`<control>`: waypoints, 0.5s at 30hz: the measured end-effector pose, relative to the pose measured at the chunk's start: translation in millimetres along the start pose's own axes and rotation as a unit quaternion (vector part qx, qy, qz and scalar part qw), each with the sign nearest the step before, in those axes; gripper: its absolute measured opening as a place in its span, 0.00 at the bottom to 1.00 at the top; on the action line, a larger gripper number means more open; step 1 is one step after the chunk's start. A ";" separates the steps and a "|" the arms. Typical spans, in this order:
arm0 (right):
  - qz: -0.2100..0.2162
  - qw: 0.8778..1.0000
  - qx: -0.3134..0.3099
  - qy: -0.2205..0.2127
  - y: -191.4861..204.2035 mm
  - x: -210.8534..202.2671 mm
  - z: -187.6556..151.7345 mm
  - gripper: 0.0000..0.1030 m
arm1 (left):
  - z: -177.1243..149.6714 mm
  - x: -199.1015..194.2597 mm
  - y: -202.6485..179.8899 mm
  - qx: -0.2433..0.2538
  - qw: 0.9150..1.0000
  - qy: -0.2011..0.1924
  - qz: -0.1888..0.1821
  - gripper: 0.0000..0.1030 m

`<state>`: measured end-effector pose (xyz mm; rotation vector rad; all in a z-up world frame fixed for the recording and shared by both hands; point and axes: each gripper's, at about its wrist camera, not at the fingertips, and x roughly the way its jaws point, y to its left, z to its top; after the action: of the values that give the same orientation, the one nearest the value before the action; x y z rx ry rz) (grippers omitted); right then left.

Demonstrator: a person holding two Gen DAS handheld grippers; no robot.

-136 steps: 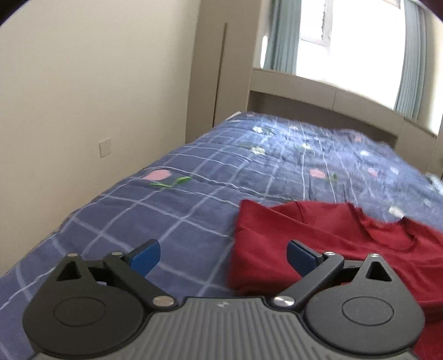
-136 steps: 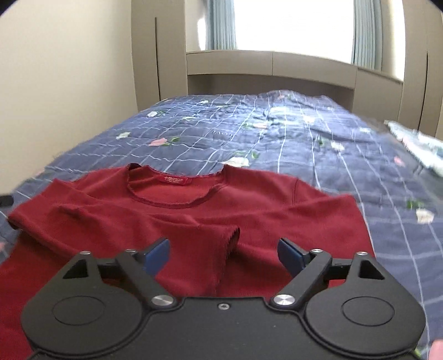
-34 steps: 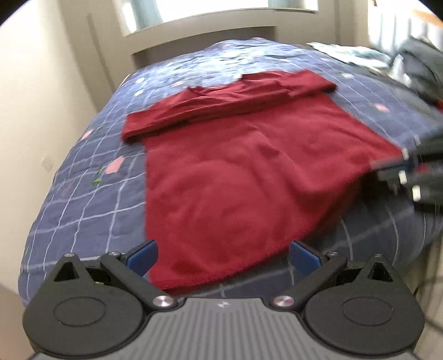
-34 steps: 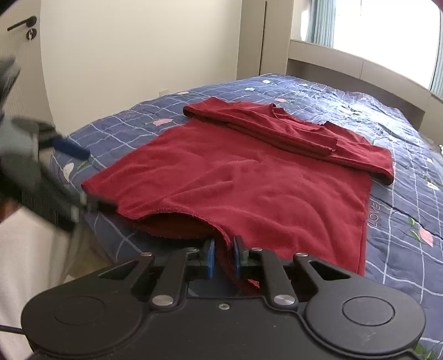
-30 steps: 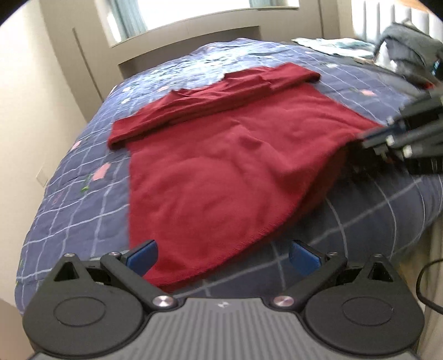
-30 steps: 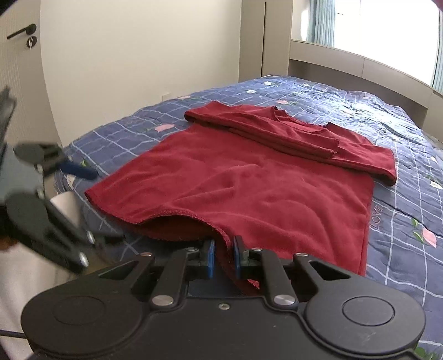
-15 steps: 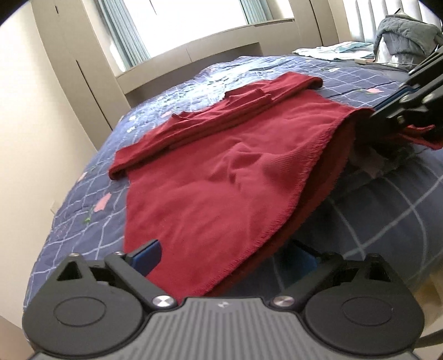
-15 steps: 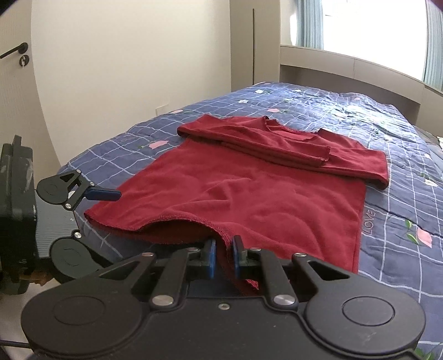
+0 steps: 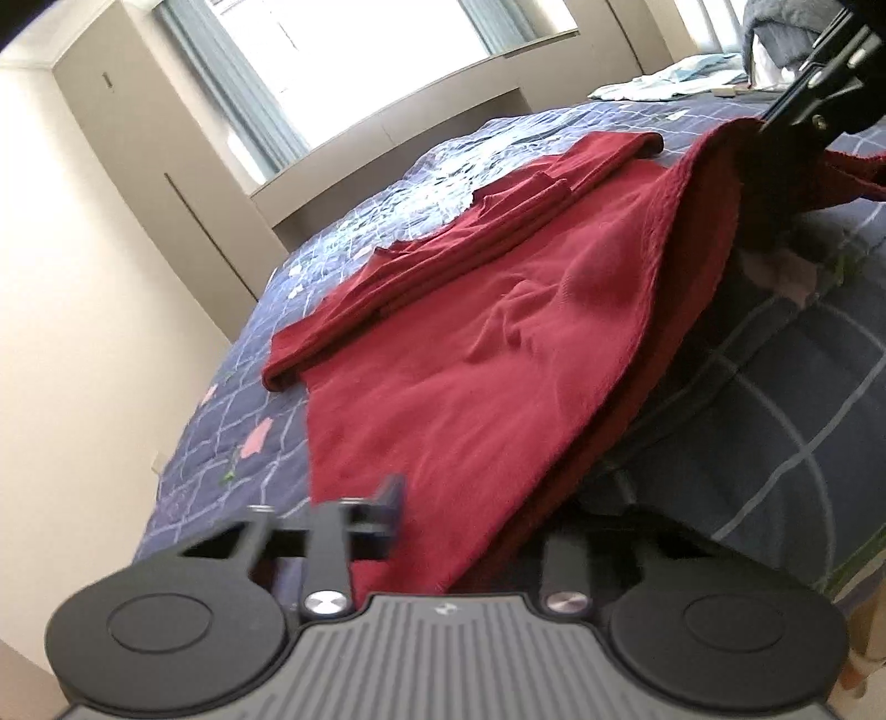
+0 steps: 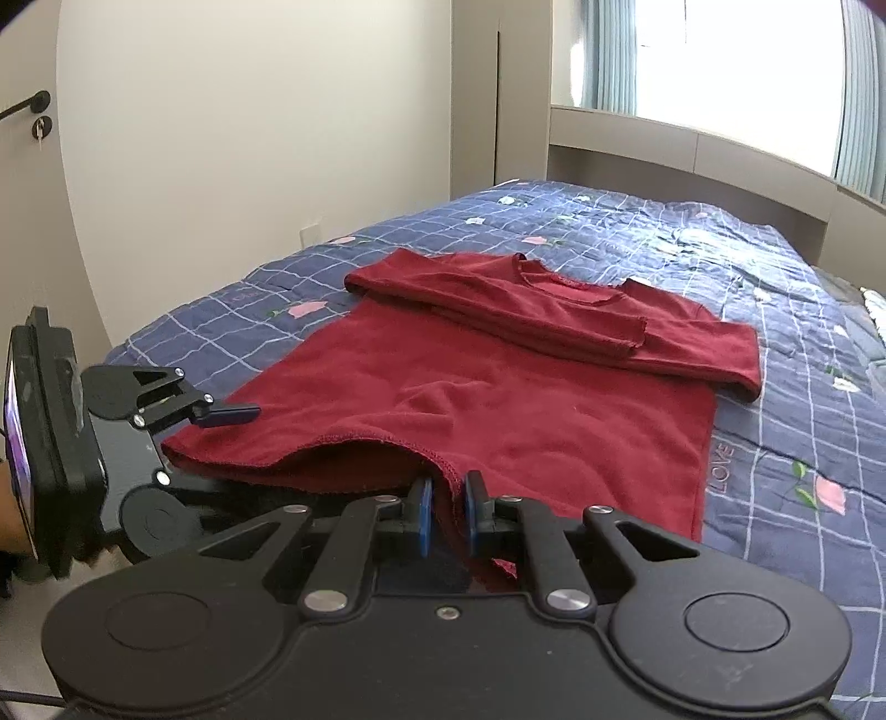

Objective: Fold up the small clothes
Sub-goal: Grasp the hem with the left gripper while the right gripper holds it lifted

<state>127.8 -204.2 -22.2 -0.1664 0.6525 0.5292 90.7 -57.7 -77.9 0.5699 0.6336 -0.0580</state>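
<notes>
Red shirt (image 10: 498,399) lies flat on bed (image 10: 775,266), sleeves already folded across chest near collar. Hem at bed's near edge. Right gripper (image 10: 444,512) has jaws clamped tight on hem's right corner. Left gripper (image 9: 443,531) has jaws closing on hem's left corner, cloth between them. Judgement: sleeve folds done; bottom-to-collar fold not yet made, further halving likely left.

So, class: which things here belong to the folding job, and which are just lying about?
Job:
- red top
- right gripper, shut on its hem
- left gripper, closing on a hem corner

Lying about:
- blue quilt
- pale cloth
- grey garment
</notes>
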 end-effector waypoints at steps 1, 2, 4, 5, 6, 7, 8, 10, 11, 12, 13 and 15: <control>-0.004 1.000 -0.007 0.001 1.4 0.1 -0.9 0.12 | 0.4 0.9 2.5 0.007 1.000 0.003 0.001 0.06; -0.009 1.000 -0.015 0.003 3.2 0.7 -2.0 0.12 | 1.0 0.9 5.8 0.013 1.000 0.001 -0.002 0.04; -0.018 0.999 -0.033 0.008 7.4 2.6 -6.4 0.12 | 3.7 -2.1 12.5 0.027 1.000 -0.011 -0.008 0.03; -0.025 0.999 -0.046 0.012 11.2 4.9 -9.5 0.13 | 5.3 -4.3 14.8 0.039 0.999 -0.019 -0.006 0.03; -0.031 0.998 -0.056 0.016 13.9 6.9 -12.9 0.13 | 6.8 -6.6 16.5 0.055 0.998 -0.029 -0.003 0.03; -0.035 0.997 -0.066 0.020 17.1 9.4 -16.4 0.13 | 8.0 -8.9 18.4 0.073 0.997 -0.037 -0.002 0.03; -0.039 0.996 -0.077 0.024 20.3 11.9 -20.3 0.12 | 9.2 -10.2 18.9 0.086 0.995 -0.041 -0.003 0.02; -0.044 0.993 -0.101 0.033 27.3 15.3 -27.6 0.09 | 9.5 -14.6 19.9 0.111 0.993 -0.046 -0.011 0.02; -0.046 0.992 -0.115 0.035 31.7 14.8 -31.0 0.08 | 9.2 -17.7 20.5 0.121 0.991 -0.048 -0.018 0.02; -0.048 0.990 -0.126 0.037 35.4 14.0 -32.5 0.08 | 7.8 -20.9 20.1 0.131 0.990 -0.051 -0.022 0.02; -0.050 0.988 -0.139 0.039 39.6 11.6 -34.0 0.07 | 5.3 -26.0 19.2 0.145 0.988 -0.055 -0.026 0.01; -0.055 0.986 -0.154 0.042 42.8 7.1 -36.1 0.07 | 0.0 -35.1 17.3 0.165 0.984 -0.061 -0.032 0.01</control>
<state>91.0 -175.9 -54.3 -0.5167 0.6372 0.5161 66.1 -47.2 -49.2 0.8594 0.5264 -0.2608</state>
